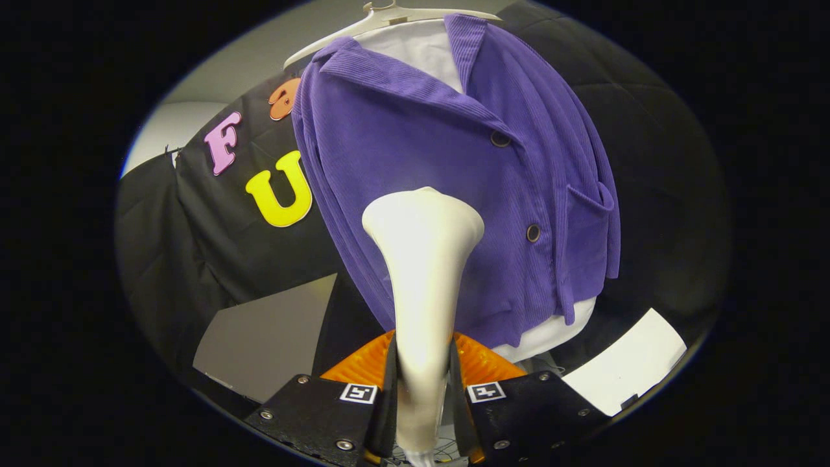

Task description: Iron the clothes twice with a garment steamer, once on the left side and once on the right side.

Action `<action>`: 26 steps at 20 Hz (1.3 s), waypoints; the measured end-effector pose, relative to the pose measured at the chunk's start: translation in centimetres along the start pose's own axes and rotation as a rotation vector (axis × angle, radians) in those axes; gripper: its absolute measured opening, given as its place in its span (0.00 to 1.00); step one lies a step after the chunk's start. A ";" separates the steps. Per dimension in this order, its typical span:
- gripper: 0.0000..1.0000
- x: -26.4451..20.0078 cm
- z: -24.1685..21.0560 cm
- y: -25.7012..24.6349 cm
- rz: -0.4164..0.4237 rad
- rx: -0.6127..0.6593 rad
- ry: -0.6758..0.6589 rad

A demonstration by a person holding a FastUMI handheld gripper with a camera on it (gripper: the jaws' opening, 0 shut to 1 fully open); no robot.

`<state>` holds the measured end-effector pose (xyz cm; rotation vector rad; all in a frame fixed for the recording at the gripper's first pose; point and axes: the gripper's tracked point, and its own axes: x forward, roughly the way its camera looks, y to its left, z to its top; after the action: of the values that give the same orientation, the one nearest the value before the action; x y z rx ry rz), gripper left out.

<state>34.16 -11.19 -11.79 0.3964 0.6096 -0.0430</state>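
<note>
Holding steamer (421,272) up to jacket (454,194).
Gripper (423,383) clamping steamer handle between both fingers; long axis running straight ahead, head meeting jacket's front panel, buttons just to one side, hanger (389,16) above.

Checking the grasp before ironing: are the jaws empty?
No, the gripper is shut on the cream plastic garment steamer, its head before the purple corduroy jacket.

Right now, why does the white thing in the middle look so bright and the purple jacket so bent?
In the gripper view, the white garment steamer, clamped between the gripper fingers, sits close to the lens and catches glare, washing out its surface; the fisheye lens bows the purple corduroy jacket and its white hanger outward.
</note>
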 end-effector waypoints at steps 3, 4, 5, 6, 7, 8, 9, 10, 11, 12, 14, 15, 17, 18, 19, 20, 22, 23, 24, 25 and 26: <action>0.36 0.5 -1.8 -0.8 -0.013 0.003 0.029; 0.36 0.6 -2.5 -1.1 -0.018 0.004 0.037; 0.36 0.7 -3.1 -1.5 -0.021 0.009 0.045; 0.36 0.8 -3.8 -1.7 -0.023 0.013 0.054; 0.36 1.0 -4.5 -1.8 -0.025 0.016 0.066; 0.36 1.3 -5.3 -2.0 -0.028 0.018 0.076; 0.36 1.5 -6.1 -2.3 -0.033 0.020 0.087; 0.36 1.7 -7.0 -2.6 -0.037 0.024 0.099; 0.36 1.9 -7.9 -2.9 -0.041 0.029 0.113; 0.36 2.0 -8.7 -3.2 -0.047 0.034 0.125; 0.36 2.3 -10.7 -4.0 -0.060 0.042 0.152; 0.36 2.4 -11.5 -4.4 -0.065 0.046 0.165; 0.36 2.4 -13.1 -4.9 -0.074 0.053 0.189; 0.36 2.3 -13.8 -5.1 -0.077 0.055 0.198; 0.36 2.1 -14.4 -5.3 -0.079 0.057 0.205; 0.36 1.9 -15.0 -5.4 -0.081 0.059 0.213; 0.36 1.3 -16.2 -5.5 -0.079 0.059 0.226; 0.36 0.9 -16.7 -5.4 -0.073 0.056 0.230; 0.36 0.5 -17.3 -5.3 -0.066 0.053 0.233; 0.36 -0.1 -17.7 -5.2 -0.063 0.049 0.231; 0.36 -0.8 -18.0 -5.2 -0.060 0.048 0.224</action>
<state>22.81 -9.29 -26.53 0.4323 0.8432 -0.0710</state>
